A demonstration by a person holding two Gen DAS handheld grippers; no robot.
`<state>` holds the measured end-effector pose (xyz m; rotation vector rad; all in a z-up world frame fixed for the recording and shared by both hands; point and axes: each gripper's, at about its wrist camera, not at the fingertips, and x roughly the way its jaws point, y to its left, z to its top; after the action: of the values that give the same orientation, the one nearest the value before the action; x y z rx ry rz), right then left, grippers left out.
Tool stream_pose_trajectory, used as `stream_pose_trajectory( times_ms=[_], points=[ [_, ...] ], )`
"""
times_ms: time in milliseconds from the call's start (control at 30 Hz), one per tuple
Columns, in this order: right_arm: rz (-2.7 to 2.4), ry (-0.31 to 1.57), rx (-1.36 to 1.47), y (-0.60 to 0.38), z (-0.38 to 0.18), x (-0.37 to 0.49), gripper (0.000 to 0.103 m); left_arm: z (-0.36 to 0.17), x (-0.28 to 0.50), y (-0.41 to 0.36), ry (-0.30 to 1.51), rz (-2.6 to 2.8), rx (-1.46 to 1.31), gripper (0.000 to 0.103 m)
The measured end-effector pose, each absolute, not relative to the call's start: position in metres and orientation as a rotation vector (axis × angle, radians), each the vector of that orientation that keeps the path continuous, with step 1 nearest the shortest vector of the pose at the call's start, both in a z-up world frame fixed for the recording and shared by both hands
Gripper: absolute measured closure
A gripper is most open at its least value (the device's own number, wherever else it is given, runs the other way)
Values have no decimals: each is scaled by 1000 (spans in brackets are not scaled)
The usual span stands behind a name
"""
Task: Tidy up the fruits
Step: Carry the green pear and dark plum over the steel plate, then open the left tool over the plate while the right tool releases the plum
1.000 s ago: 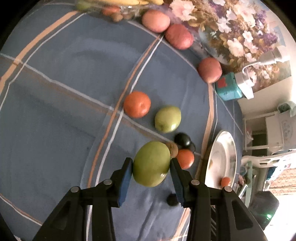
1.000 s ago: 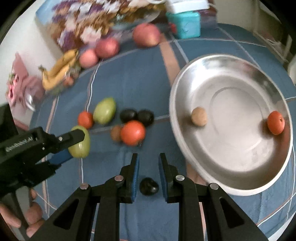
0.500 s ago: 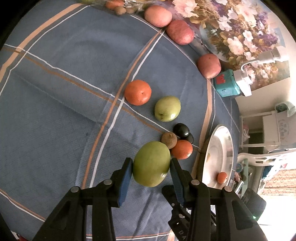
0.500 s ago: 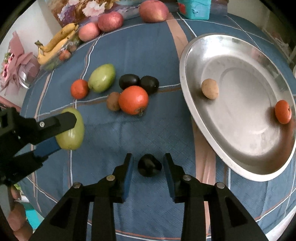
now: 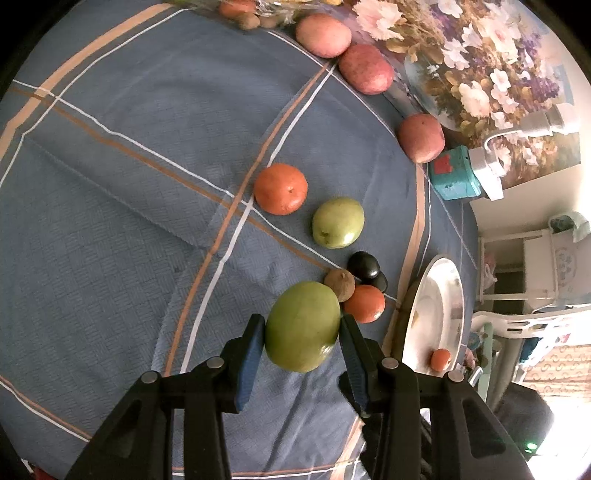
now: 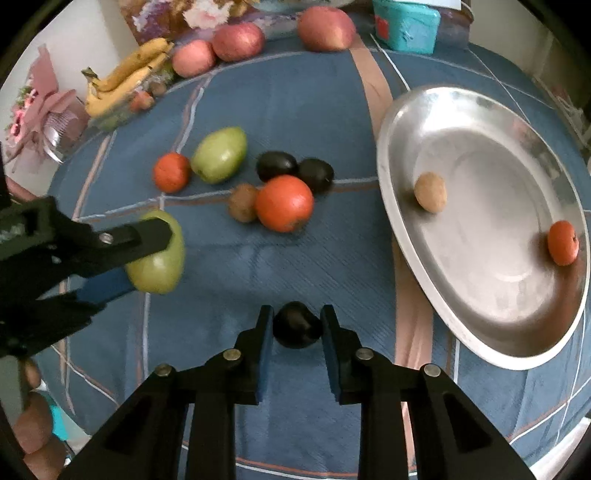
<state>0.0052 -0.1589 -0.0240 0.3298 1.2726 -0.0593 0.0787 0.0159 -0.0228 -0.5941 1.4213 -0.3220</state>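
The left gripper (image 5: 302, 334) pinches a large green mango (image 5: 303, 326) between its blue pads, lifted clear of the cloth. The right gripper (image 6: 297, 334) has its jaws closing around a small dark plum (image 6: 296, 329) that sits between the pads on the cloth; whether the pads already press on it I cannot tell.

Beyond the mango lie a brown kiwi (image 5: 340, 284), a tomato (image 5: 365, 303) and two dark plums (image 5: 364, 265), bunched together; farther off are a second green mango (image 5: 338, 227) and an orange (image 5: 280, 189).

To the right stands a shiny oval metal tray (image 6: 406, 236), near the cloth's right edge, holding a tan kiwi (image 6: 430, 192) and a small orange fruit (image 6: 563, 242).

Along the far edge lie three red apples (image 6: 238, 40), bananas (image 6: 129, 74) and a teal box (image 6: 406, 26); its red label is unreadable.

The tablecloth (image 5: 129, 184) is blue woven fabric with tan and white stripes, slightly creased. Behind it a floral painting (image 5: 480, 74) leans on a pale wall.
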Motion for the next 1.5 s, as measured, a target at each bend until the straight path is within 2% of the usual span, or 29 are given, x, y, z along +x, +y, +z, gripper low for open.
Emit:
stream_pose_trajectory(
  times_ms=[367, 633, 1033, 1500],
  points=[
    [-90, 1159, 379, -179, 1, -5, 77, -20, 80, 7, 1412, -330, -583, 59],
    [-374, 1075, 437, -253, 15, -30, 77, -6, 74, -27, 1365, -427, -540, 59],
    [-526, 1069, 543, -310, 1, -60, 76, -3, 59, -123, 1359, -668, -408, 59],
    [-509, 1111, 568, -313, -17, -53, 76, -5, 54, -139, 1368, -720, -398, 54]
  ],
)
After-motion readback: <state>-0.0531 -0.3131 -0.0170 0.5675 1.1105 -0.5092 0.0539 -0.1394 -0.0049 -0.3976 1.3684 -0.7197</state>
